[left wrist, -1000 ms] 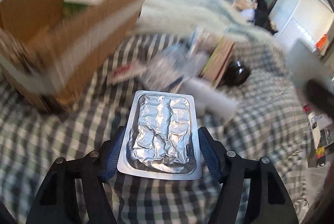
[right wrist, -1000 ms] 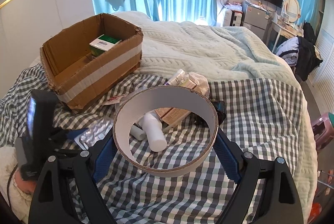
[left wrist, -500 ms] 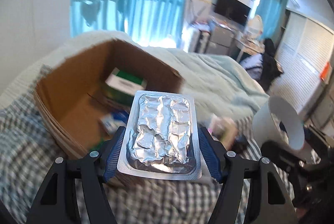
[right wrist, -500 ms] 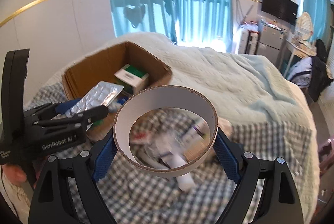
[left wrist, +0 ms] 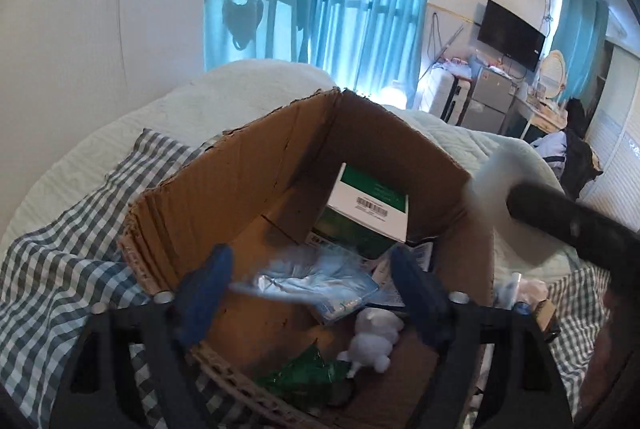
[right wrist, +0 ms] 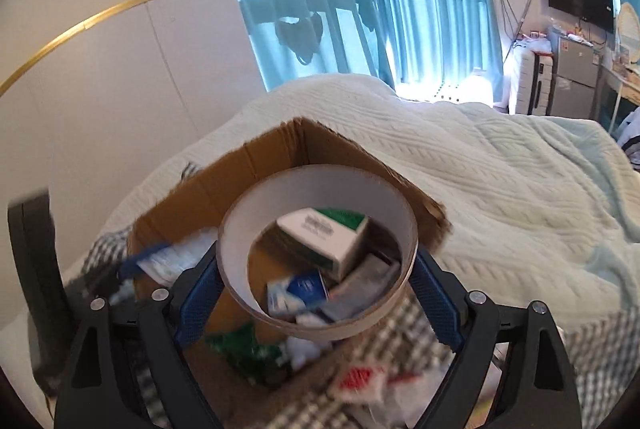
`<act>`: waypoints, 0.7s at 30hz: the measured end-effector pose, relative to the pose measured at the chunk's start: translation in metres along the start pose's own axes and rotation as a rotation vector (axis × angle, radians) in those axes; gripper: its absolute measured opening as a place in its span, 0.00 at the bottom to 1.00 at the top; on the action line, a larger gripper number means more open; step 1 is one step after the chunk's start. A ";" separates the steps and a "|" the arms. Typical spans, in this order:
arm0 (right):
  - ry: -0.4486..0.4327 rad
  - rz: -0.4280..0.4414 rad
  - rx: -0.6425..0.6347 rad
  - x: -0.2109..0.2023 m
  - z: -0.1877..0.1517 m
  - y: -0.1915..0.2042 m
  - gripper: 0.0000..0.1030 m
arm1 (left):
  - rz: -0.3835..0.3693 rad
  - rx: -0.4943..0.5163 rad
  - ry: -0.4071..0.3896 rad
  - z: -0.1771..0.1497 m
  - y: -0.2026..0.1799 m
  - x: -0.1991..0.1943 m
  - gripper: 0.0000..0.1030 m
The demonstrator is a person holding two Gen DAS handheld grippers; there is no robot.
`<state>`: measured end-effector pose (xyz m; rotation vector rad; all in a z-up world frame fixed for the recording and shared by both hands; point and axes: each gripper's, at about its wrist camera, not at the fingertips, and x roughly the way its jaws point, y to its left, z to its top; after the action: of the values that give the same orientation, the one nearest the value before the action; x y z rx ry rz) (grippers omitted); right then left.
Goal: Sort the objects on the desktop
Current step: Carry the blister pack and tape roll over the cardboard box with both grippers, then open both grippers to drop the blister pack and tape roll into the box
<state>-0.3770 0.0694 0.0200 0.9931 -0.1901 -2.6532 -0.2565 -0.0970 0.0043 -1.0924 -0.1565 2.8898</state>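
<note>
My left gripper (left wrist: 310, 293) hangs over the open cardboard box (left wrist: 224, 197), its jaws spread wide. The silver blister pack (left wrist: 304, 281) is a blurred shape between and below the fingers, loose and dropping into the box. My right gripper (right wrist: 316, 281) is shut on a white cardboard tape ring (right wrist: 316, 189) and holds it over the box (right wrist: 256, 157). Through the ring I see a green and white carton (right wrist: 320, 237). The same carton (left wrist: 368, 205) stands in the box in the left wrist view.
The box also holds blue packets (right wrist: 300, 289), green foil (left wrist: 304, 377) and a white wad (left wrist: 376, 341). It sits on a checked blanket (left wrist: 60, 261) on a bed with a pale knitted cover (right wrist: 500, 169). Loose items (right wrist: 360, 385) lie beside the box.
Both grippers moved from the blanket up and over the box. My left gripper opened and let go of the blister pack. The ring stayed gripped in the right.
</note>
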 end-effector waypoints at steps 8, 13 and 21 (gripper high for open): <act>-0.051 -0.045 0.050 -0.036 -0.013 -0.022 0.95 | 0.006 -0.004 -0.054 -0.010 -0.002 -0.022 0.96; -0.073 -0.153 0.014 -0.098 -0.041 -0.040 0.95 | -0.052 0.020 -0.056 -0.024 -0.032 -0.056 0.96; -0.120 -0.299 0.062 -0.180 -0.090 -0.096 0.95 | -0.163 0.141 0.027 -0.076 -0.129 -0.078 1.00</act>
<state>-0.2116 0.2172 0.0418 0.9458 -0.1611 -2.9988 -0.1469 0.0310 0.0135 -1.0420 -0.0378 2.6948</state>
